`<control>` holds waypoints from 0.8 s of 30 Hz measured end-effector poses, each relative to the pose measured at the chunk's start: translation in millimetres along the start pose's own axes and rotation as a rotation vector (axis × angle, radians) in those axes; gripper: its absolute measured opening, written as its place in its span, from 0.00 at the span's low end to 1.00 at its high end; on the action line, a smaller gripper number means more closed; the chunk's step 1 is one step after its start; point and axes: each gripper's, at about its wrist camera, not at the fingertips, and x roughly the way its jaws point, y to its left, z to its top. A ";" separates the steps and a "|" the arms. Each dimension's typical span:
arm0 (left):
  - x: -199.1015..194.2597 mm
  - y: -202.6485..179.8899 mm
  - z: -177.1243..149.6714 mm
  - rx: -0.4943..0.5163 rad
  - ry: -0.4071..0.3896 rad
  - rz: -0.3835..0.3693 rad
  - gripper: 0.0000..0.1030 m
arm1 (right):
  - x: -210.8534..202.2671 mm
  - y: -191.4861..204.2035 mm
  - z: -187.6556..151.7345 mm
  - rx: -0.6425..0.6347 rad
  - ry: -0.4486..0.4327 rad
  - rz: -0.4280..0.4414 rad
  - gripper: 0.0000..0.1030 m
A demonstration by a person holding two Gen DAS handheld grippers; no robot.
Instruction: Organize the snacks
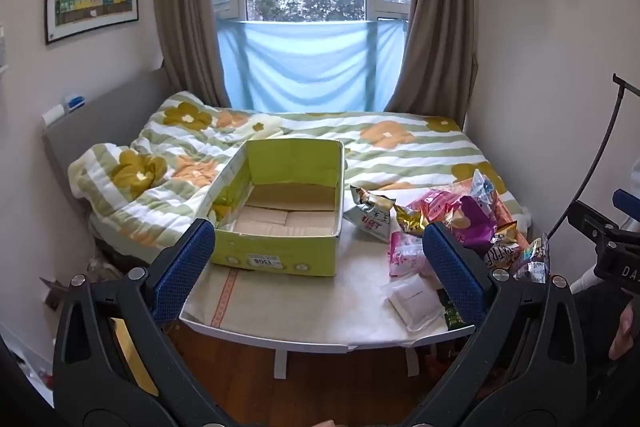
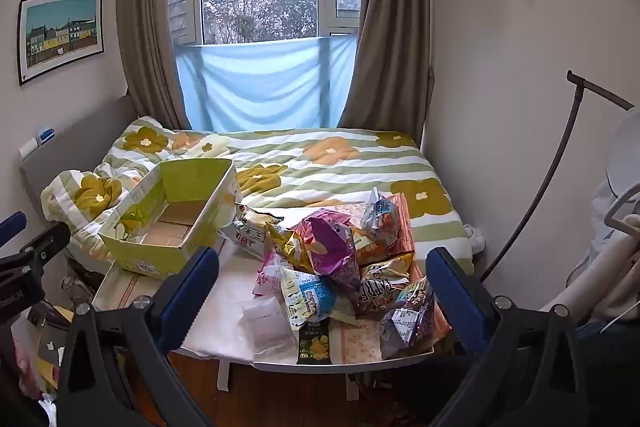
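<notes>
Bedside, a white table [image 1: 280,323] carries an empty yellow-green box [image 1: 280,211]. Snack packets [image 2: 340,267] are heaped right of the box. Left gripper [image 1: 320,267] and right gripper [image 2: 324,291] both gape wide, holding nothing.

One box [image 1: 280,251], green-yellow, open-topped. One worktop [image 2: 208,331]. One heap of snack bags [image 2: 344,267], roughly a dozen, exact count unclear through overlap: one purple [image 2: 336,251], one gold [image 2: 286,243], one blue-and-white [image 2: 308,299], one clear white pouch [image 2: 264,319], one dark flat packet [image 2: 314,345].
</notes>
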 end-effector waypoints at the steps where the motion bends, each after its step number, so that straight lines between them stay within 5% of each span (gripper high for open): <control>1: 0.3 -0.3 0.3 0.000 -0.002 0.002 1.00 | 0.2 0.2 0.2 -0.001 0.000 0.001 1.00; 24: 7.7 -6.2 1.2 0.022 -0.032 0.019 1.00 | 13.9 -0.4 4.0 0.004 -0.011 -0.026 1.00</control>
